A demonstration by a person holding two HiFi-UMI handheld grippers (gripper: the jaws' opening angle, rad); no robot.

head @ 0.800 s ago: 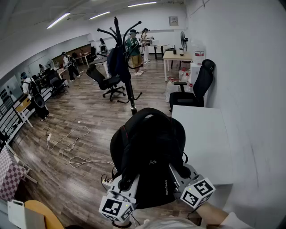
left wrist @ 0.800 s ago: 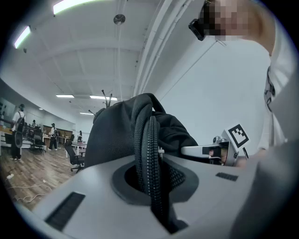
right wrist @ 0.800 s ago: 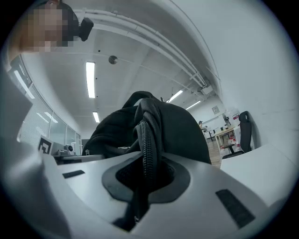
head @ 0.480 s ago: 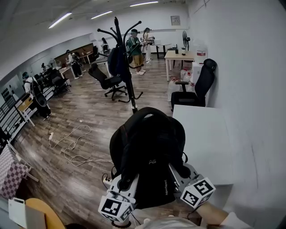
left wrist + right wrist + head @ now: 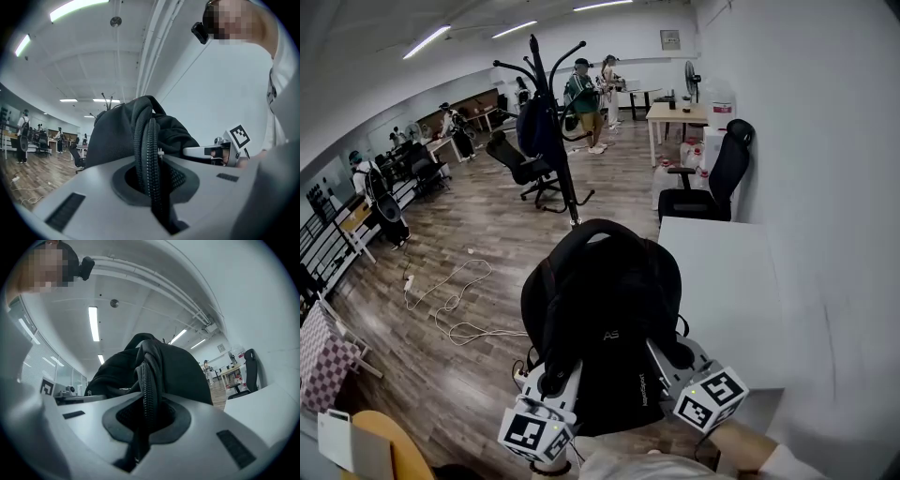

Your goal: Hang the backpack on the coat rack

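The backpack (image 5: 605, 314) has edged left as we carry it, left gripper (image 5: 555, 377) and right gripper (image 5: 667, 354) each clamped on its shoulder straps (image 5: 150, 154) to keep it upright, well apart from the coat rack (image 5: 546, 103).

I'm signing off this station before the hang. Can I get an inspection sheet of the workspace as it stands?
Surface: white table at right, beside the black backpack.
Job's things: backpack held up; coat rack ahead across the wood floor, a dark item on it.
Clutter: white jugs by the far office chair.
Grippers: left gripper shut on one shoulder strap; right gripper shut on the other.
Cables: white cable looped on the floor.
Surroundings: people at distant desks.
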